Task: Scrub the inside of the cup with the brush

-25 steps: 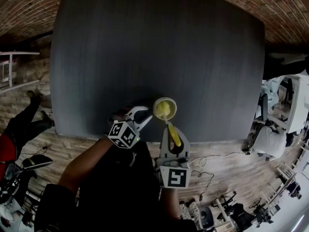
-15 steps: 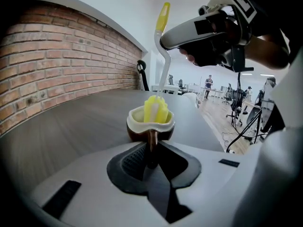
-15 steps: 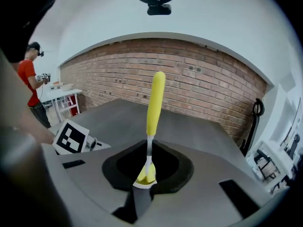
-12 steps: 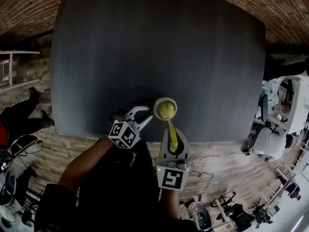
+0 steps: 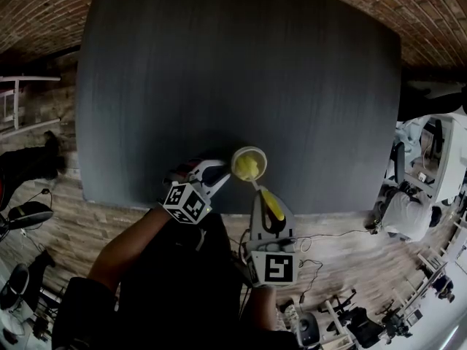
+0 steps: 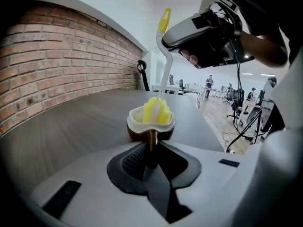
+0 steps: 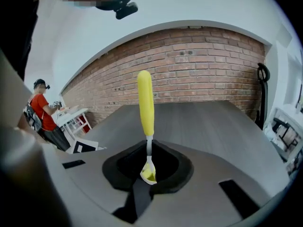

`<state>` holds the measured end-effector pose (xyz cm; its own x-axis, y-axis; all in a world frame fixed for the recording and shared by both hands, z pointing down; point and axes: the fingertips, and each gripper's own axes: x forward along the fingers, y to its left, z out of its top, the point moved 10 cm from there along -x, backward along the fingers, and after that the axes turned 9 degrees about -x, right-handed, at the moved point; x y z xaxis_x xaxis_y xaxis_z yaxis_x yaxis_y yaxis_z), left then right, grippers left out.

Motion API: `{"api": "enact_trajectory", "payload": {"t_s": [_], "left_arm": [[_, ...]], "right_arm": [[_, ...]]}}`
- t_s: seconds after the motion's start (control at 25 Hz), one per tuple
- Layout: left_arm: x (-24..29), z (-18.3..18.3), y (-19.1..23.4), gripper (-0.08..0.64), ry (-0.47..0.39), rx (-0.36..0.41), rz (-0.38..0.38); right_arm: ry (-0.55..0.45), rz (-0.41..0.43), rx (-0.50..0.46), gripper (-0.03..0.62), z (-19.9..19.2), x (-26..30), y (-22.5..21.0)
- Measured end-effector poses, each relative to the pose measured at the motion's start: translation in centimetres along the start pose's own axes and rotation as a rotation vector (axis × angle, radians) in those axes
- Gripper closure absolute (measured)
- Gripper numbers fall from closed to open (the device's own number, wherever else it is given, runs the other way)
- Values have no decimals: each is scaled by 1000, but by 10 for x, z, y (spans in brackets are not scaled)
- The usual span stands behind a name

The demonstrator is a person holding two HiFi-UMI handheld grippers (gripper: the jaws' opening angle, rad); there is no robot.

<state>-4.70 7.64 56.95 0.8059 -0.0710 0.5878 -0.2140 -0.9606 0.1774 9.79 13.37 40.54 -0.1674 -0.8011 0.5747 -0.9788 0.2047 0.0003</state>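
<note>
Bracing the cup (image 5: 249,165) by its handle in the clamped-shut left gripper (image 5: 219,175) at the near edge of the table (image 5: 219,64), and standing the brush (image 5: 271,203), pinched in the right gripper (image 5: 267,211) just behind, head-down inside it, stem slanting back.

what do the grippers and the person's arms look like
The left gripper and right gripper have pale grey plastic bodies, with tongs lined by black ribbed pads. Each carries a cube with black-and-white square markers: left cube, right cube. The person wears a dark top; the forearms look sleeveless.
</note>
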Motion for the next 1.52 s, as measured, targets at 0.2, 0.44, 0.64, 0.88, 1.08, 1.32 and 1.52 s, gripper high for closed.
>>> {"api": "enact_trajectory", "payload": {"t_s": [0.2, 0.44, 0.64, 0.88, 1.08, 1.32, 1.52], "left_arm": [[1, 1, 0, 480, -1, -3, 1], [1, 0, 0, 480, -2, -5, -2], [3, 2, -2, 480, 1, -6, 0], [1, 0, 0, 480, 2, -5, 2], [3, 1, -1, 480, 7, -7, 1], [4, 2, -1, 480, 3, -16, 6], [9, 5, 1, 480, -8, -34, 7]], "right_arm": [[106, -74, -343, 541, 13, 3, 8], [122, 51, -390, 543, 21, 10, 22], [43, 93, -71, 543, 16, 9, -1], [153, 139, -165, 543, 19, 6, -7], [283, 111, -360, 543, 25, 7, 1], [282, -10, -575, 537, 24, 7, 15], [189, -108, -680, 531, 17, 6, 17]]}}
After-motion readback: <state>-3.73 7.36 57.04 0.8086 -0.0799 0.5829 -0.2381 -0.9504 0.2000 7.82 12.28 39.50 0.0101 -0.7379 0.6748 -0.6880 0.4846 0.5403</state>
